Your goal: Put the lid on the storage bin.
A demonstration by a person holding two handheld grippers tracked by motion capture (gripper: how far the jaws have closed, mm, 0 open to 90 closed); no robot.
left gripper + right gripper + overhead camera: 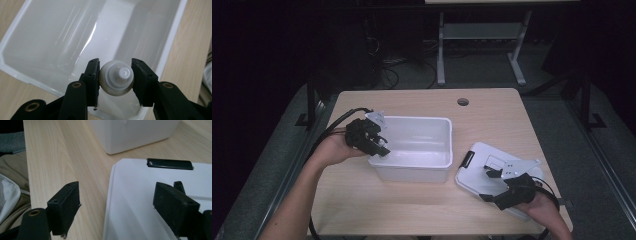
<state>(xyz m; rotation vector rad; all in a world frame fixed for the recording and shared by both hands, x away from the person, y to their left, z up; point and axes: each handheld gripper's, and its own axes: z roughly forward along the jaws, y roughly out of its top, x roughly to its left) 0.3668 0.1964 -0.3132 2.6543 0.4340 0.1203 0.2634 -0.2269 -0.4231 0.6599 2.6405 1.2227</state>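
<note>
The table (422,200) is made of light wood with thin lines in it. Near the far edge of the table there is a small round hole (463,102). Behind the table stands a grey metal frame (441,50) with two legs. Black cables (387,70) lie in a tangle on the grey floor (562,115) behind the table, to the left of the frame. A black post (310,102) stands just beside the table's left edge. A white and tan cloth (8,192) sits off the table's edge
</note>
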